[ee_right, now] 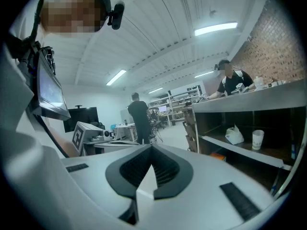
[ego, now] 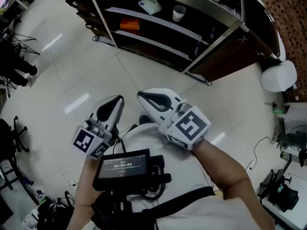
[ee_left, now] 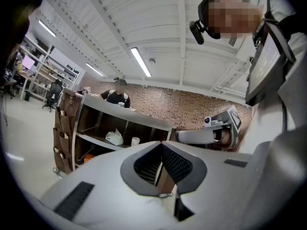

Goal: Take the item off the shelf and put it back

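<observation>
A dark open shelf unit (ego: pixel 158 25) stands across the pale floor ahead of me. On its middle board sit a white crumpled bag (ego: pixel 149 4) and a white paper cup (ego: pixel 179 13), with an orange item (ego: pixel 129 24) one board lower. The bag (ee_right: pixel 234 135) and cup (ee_right: pixel 257 139) show at the right of the right gripper view, and the bag (ee_left: pixel 114 138) and cup (ee_left: pixel 135 141) at the left of the left gripper view. My left gripper (ego: pixel 115 99) and right gripper (ego: pixel 142 96) are held side by side near my body, well short of the shelf. Both are shut and hold nothing.
A person (ee_right: pixel 235 80) leans at the far side of the shelf top. Another person (ee_right: pixel 139 116) stands further off among desks and racks. A white round object (ego: pixel 279 75) sits right of the shelf, and cables and gear (ego: pixel 283 190) line the right edge. Chairs and stands (ego: pixel 17 56) are at the left.
</observation>
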`<action>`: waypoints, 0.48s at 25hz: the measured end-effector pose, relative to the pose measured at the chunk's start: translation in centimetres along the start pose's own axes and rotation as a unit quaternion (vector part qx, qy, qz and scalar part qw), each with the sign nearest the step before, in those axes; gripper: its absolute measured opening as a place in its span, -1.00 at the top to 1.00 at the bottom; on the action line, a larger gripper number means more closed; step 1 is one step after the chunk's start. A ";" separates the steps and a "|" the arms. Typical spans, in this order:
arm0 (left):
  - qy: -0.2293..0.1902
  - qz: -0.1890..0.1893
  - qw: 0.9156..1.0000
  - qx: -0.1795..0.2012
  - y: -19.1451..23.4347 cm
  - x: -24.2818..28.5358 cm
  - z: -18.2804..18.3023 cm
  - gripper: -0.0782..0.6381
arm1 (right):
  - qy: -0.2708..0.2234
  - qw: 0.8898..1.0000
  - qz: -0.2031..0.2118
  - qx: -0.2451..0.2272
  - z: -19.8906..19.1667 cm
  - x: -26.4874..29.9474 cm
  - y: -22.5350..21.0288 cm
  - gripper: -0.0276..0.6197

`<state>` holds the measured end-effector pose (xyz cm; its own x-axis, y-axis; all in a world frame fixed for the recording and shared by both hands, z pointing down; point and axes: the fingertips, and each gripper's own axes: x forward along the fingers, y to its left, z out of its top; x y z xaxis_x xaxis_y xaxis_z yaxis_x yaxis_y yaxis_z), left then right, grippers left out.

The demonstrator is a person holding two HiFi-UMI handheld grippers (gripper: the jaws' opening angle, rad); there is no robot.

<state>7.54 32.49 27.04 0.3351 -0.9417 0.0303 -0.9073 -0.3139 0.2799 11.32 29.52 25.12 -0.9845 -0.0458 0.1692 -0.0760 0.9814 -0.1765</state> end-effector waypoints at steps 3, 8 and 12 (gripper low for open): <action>-0.003 0.011 1.000 0.002 1.5 -0.5 0.4 0.76 | -0.004 1.000 -0.008 0.010 0.5 0.9 -0.6 0.90; 0.000 0.024 1.000 0.001 3.4 0.0 0.3 0.76 | -0.003 1.000 -0.004 0.027 0.5 2.4 -2.0 0.89; 0.024 0.029 0.999 -0.010 5.4 1.8 -0.3 0.76 | -0.007 0.999 -0.003 0.037 -0.2 4.2 -4.7 0.89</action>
<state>3.35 29.15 28.85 0.2947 -0.9511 0.0923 -0.9202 -0.2565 0.2957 7.60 24.71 26.86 -0.9863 -0.0543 0.1560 -0.0922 0.9647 -0.2467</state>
